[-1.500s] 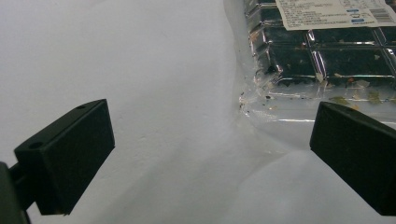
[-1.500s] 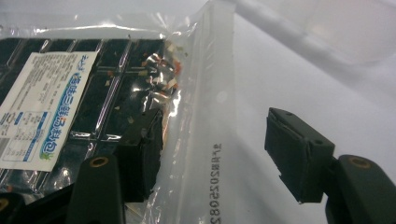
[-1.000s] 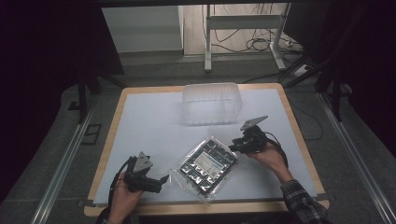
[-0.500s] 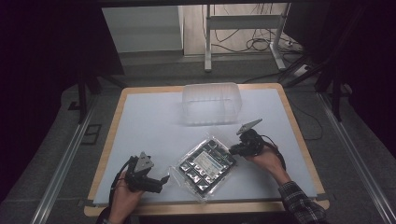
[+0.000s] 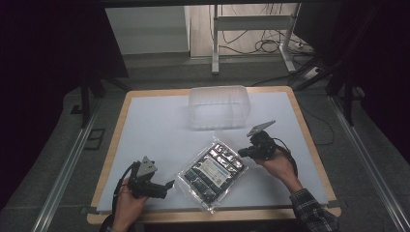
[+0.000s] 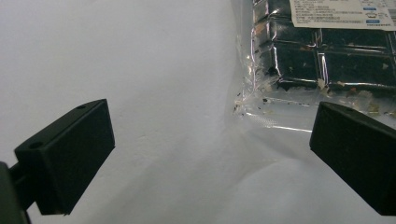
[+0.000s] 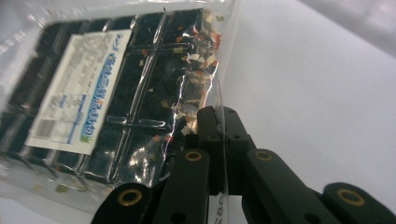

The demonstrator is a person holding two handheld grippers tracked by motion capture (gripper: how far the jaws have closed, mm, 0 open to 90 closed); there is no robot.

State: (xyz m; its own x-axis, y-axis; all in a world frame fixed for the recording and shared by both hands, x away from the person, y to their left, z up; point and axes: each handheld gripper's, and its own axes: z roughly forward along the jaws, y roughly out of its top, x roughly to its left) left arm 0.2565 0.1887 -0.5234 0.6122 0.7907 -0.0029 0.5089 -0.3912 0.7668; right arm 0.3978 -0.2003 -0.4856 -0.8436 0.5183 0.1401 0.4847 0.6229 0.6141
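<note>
right tongs [image 7: 219, 126] just closed, clamping bag [image 5: 211, 170] edge | left tongs [image 6: 205, 154] released, beside bag

High view above table looking down, both gripper views close, all sharing the packet [image 5: 212, 170]

A wood-edged worktop [image 5: 123, 116] stood on grey carpet [image 5: 58, 145]. Beyond its far edge were a white wall panel [image 5: 145, 29], a metal stand [image 5: 215, 43] and cables [image 5: 261, 46]; the surroundings were dark.
</note>
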